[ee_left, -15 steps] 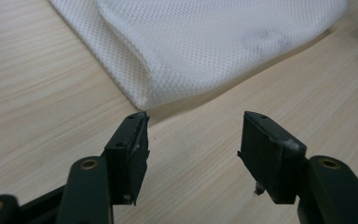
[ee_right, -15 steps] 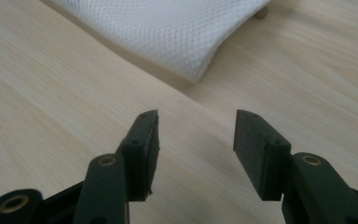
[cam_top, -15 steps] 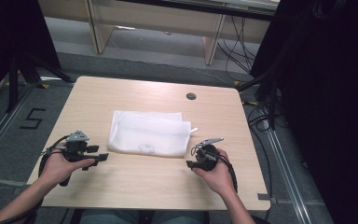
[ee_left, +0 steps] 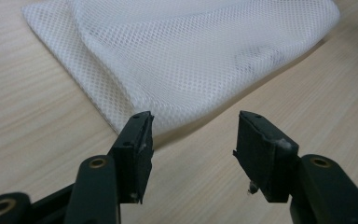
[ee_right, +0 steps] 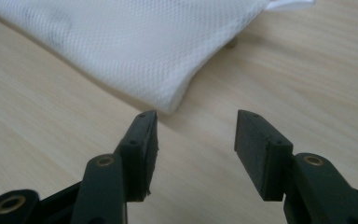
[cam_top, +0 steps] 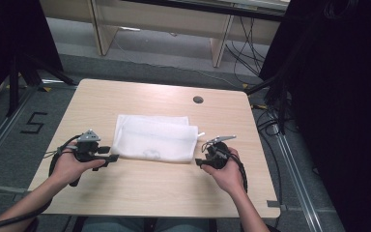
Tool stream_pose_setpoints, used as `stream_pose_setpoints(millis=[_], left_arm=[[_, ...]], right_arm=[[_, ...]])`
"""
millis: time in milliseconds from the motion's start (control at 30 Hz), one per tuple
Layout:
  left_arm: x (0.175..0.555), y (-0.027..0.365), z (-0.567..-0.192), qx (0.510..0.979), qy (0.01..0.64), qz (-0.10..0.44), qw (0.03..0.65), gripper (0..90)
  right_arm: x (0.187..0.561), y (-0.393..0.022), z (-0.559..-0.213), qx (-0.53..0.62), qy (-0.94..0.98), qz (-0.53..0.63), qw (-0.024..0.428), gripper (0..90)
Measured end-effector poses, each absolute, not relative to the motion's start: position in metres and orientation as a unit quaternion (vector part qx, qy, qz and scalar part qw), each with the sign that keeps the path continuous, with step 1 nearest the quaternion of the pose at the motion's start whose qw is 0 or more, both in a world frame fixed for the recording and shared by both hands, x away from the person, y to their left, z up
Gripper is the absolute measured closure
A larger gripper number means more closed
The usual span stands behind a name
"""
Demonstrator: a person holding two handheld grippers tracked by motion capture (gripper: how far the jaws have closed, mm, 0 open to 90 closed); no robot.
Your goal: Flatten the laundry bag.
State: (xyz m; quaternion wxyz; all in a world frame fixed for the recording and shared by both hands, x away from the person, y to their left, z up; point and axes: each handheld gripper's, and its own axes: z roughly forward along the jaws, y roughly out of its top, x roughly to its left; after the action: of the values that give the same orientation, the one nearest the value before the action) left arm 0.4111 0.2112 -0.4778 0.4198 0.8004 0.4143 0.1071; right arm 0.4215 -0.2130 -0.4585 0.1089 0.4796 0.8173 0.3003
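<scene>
A white mesh bag point(cam_top: 154, 137) lies flat in the middle of the wooden table point(cam_top: 140, 188), a small white tab sticking out at its right edge. My left gripper point(cam_top: 112, 157) sits just off the bag's near left corner, jaws open and empty. In the left gripper view the bag point(ee_left: 186, 56) spreads out just beyond the left gripper point(ee_left: 193, 128). My right gripper point(cam_top: 199, 162) rests at the bag's near right corner, also open with nothing between its jaws. The right gripper view shows the bag's corner point(ee_right: 135, 51) just ahead of the right gripper point(ee_right: 196, 123).
A round dark cable hole point(cam_top: 198, 99) sits in the table near its far edge. Light wooden furniture legs point(cam_top: 222, 46) stand on the floor beyond the table. Cables point(cam_top: 270, 125) run down at the right, next to a dark curtain.
</scene>
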Motion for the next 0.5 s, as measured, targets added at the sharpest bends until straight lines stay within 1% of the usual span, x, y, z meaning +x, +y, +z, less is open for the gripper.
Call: stream_pose_setpoints(millis=[133, 200, 233, 267, 300, 333, 400, 433, 500], left_arm=[[0.417, 0.202, -0.473, 0.816, 0.392, 0.108, 0.410, 47.6], [0.421, 0.187, -0.470, 0.833, 0.366, 0.099, 0.403, 51.7], [0.421, 0.187, -0.470, 0.833, 0.366, 0.099, 0.403, 54.7], [0.422, 0.180, -0.470, 0.838, 0.358, 0.096, 0.400, 57.1], [0.423, 0.174, -0.469, 0.846, 0.347, 0.094, 0.393, 57.1], [0.424, 0.167, -0.470, 0.854, 0.336, 0.093, 0.387, 59.1], [0.425, 0.145, -0.473, 0.869, 0.321, 0.075, 0.370, 65.7], [0.426, 0.139, -0.474, 0.877, 0.309, 0.073, 0.360, 66.3], [0.426, 0.134, -0.476, 0.879, 0.307, 0.070, 0.357, 66.5]], right_arm=[[0.434, -0.210, -0.451, 0.478, 0.822, 0.291, 0.111, 50.1], [0.451, -0.201, -0.444, 0.472, 0.823, 0.296, 0.114, 50.1], [0.451, -0.201, -0.444, 0.472, 0.823, 0.296, 0.114, 50.1], [0.462, -0.192, -0.437, 0.483, 0.819, 0.293, 0.102, 50.1], [0.462, -0.192, -0.437, 0.483, 0.819, 0.293, 0.102, 50.1], [0.468, -0.188, -0.434, 0.480, 0.819, 0.297, 0.100, 50.2], [0.488, -0.175, -0.429, 0.471, 0.825, 0.294, 0.103, 50.0], [0.494, -0.172, -0.428, 0.467, 0.828, 0.292, 0.104, 49.7], [0.500, -0.168, -0.429, 0.469, 0.828, 0.289, 0.102, 49.6]])
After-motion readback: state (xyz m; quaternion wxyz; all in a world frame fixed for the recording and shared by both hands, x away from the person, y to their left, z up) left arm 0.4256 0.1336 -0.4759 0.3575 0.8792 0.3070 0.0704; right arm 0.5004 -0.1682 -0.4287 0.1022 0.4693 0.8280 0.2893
